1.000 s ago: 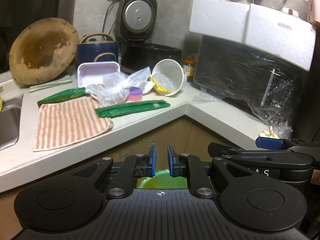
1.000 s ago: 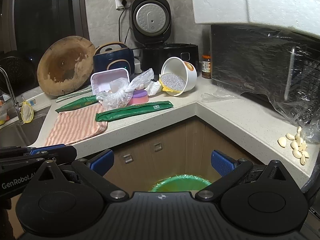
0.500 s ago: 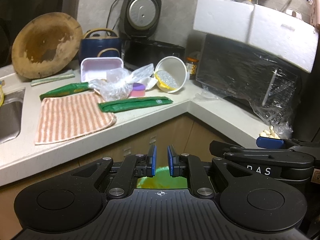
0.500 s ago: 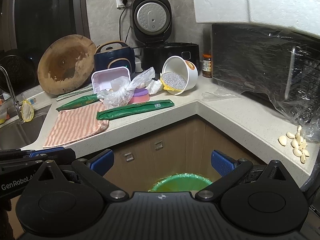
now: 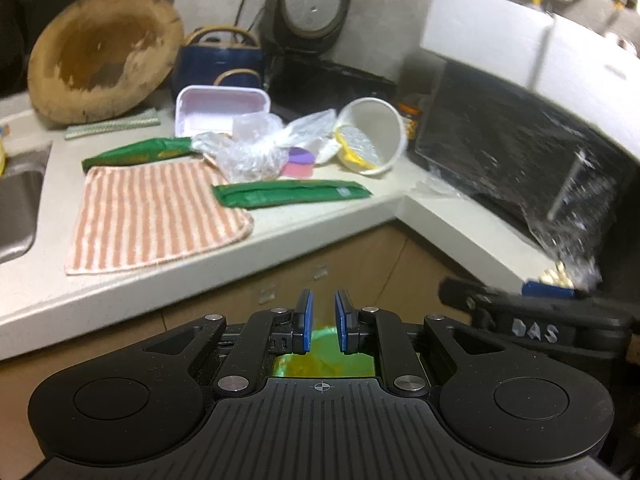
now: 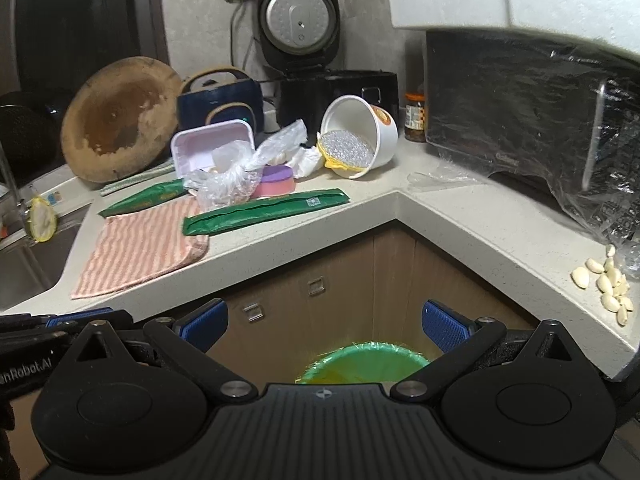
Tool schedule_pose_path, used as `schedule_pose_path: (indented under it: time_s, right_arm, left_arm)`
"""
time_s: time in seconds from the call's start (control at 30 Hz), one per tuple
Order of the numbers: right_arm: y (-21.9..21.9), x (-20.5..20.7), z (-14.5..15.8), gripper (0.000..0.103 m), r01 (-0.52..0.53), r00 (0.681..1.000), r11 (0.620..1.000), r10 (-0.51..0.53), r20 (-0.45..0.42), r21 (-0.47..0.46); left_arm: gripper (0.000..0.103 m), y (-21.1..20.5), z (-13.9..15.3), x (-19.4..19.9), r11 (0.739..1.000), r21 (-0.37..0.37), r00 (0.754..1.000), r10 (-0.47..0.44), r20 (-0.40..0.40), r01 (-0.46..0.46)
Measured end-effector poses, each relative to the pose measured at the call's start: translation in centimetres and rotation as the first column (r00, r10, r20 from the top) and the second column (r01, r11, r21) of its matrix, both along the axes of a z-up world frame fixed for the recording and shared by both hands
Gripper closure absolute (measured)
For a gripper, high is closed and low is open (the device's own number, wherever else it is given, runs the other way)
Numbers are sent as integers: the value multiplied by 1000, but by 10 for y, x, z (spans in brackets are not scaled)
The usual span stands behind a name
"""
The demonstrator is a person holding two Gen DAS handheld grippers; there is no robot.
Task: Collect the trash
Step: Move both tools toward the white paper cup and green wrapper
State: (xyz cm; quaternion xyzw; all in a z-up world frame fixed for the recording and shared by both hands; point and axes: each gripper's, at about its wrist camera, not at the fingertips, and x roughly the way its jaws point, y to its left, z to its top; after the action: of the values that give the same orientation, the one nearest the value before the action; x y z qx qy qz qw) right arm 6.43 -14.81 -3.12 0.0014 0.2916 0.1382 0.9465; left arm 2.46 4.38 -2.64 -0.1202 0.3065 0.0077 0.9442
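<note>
Trash lies on the corner counter: a long green wrapper [image 5: 292,194] [image 6: 264,214], a second green wrapper [image 5: 136,154] [image 6: 144,198], a crumpled clear plastic bag [image 5: 248,148] [image 6: 232,172], a tipped white paper cup [image 5: 372,140] [image 6: 360,132] and a pale pink tray [image 5: 220,112] [image 6: 212,144]. A green-lined bin [image 6: 364,360] [image 5: 324,356] stands on the floor below the corner. My left gripper [image 5: 324,320] hangs in front of the counter edge, its pads a narrow gap apart with nothing between them. My right gripper [image 6: 324,320] is wide open and empty, above the bin.
A striped cloth [image 5: 152,216] lies at the counter front, with a sink [image 5: 16,208] to its left. A round wooden board [image 6: 120,120], a blue pot, a rice cooker [image 6: 298,16] and a plastic-wrapped black oven [image 6: 528,120] line the back. Garlic cloves [image 6: 604,280] sit on the right.
Both grippers have come a little closer to the counter, the left one more, and its view is now blurred. Neither gripper's jaws have changed.
</note>
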Motion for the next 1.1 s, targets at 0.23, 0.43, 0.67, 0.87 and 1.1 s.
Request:
schedule_pose_path:
  time_s: [0.23, 0.43, 0.67, 0.87, 1.1]
  right_arm:
    - [33, 67, -6, 0, 60, 998, 998, -60, -25, 10]
    - [82, 140, -7, 0, 93, 994, 995, -92, -59, 23]
    - [132, 201, -26, 0, 70, 969, 992, -43, -245, 106]
    - [162, 222, -31, 0, 54, 977, 998, -50, -207, 13]
    - [162, 267, -35, 0, 63, 984, 998, -60, -169, 15]
  left_arm:
    - [88, 76, -16, 90, 986, -162, 999, -28, 37, 34]
    - [88, 145, -25, 164, 966, -257, 999, -33, 43, 43]
    - [88, 202, -48, 216, 959, -271, 996, -85, 21, 87]
    - [88, 224, -65, 241, 940, -339, 998, -60, -29, 47]
    - [88, 216, -67, 262, 941, -335, 995, -79, -61, 54]
